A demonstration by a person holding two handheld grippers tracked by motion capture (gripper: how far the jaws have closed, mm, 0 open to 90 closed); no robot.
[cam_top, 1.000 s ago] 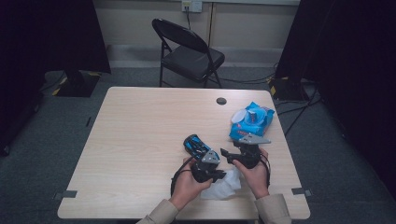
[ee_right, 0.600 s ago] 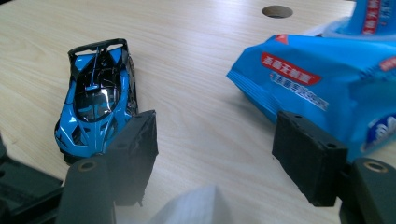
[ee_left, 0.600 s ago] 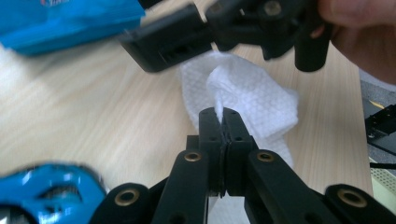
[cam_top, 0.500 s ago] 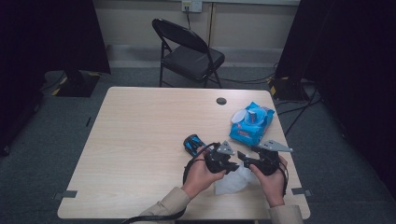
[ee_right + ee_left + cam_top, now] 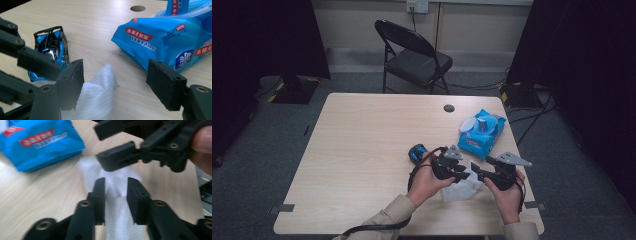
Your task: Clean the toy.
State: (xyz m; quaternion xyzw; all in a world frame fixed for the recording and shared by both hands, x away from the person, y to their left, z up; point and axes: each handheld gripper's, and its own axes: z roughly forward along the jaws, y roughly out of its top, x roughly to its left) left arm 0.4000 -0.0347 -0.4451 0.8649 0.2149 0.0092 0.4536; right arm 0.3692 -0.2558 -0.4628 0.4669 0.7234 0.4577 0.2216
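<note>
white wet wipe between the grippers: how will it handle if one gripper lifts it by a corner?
The wet wipe lies crumpled and folded on the table, so it is probably floppy and would drape rather than hold shape. It looks thin, likely very light. If damp, as the blue wipes pack suggests, it may cling to the wood and peel up slowly.

Right gripper (image 5: 115, 82): jaws wide apart, nothing pressed. White wipe (image 5: 100, 92) lies between them, against the left jaw. Blue wipes pack (image 5: 170, 42) beyond the right jaw. Toy car (image 5: 51, 48) beyond the left jaw, part hidden by the other gripper (image 5: 32, 62).
</note>
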